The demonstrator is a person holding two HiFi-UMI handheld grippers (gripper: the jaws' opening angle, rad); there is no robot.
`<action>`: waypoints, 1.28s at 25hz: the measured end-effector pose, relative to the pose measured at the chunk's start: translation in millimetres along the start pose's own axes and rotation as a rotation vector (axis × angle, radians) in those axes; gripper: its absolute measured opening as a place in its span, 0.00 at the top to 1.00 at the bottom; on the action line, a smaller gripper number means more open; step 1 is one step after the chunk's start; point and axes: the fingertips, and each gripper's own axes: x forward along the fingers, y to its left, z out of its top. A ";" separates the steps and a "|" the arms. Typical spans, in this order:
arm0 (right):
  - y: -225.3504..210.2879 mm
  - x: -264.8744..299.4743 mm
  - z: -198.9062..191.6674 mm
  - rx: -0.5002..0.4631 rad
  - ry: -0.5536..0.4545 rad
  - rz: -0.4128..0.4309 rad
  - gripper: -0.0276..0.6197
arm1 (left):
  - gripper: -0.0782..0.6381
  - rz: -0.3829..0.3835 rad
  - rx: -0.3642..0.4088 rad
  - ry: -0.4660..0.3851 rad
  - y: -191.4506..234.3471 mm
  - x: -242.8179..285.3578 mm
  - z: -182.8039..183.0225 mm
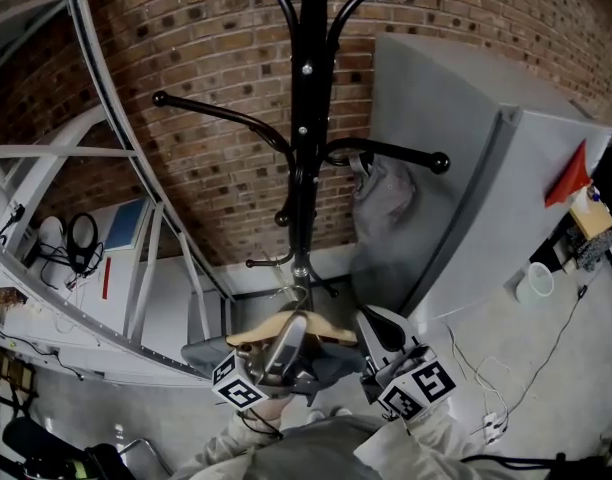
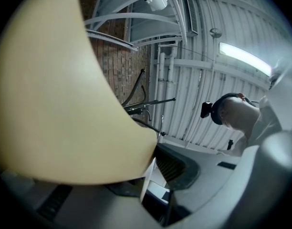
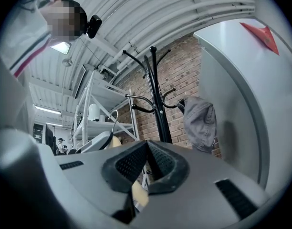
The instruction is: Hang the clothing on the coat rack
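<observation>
The left tool (image 1: 292,328) grips the wooden hanger (image 1: 248,336), jaws wide.

Brick wall (image 1: 216,168) behind, grey cabinet (image 1: 466,168) right, white cup (image 1: 535,283) near it, metal shelving (image 1: 136,198) left.

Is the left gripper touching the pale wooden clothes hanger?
Touching. The left gripper view shows the pale wooden clothes hanger pressed against the left gripper's dark pad.
</observation>
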 end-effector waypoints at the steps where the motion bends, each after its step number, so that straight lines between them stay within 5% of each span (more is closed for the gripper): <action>1: -3.0 -0.9 4.1 -0.002 -0.008 -0.003 0.92 | 0.75 0.000 0.009 -0.003 -0.4 2.7 1.2; 12: -25.5 -6.0 29.0 -0.019 -0.057 -0.019 0.92 | 0.75 -0.031 0.087 -0.027 5.4 44.6 24.9; 32: -47.3 0.4 30.8 -0.026 -0.077 -0.040 0.92 | 0.75 -0.042 0.056 -0.081 51.3 76.6 52.6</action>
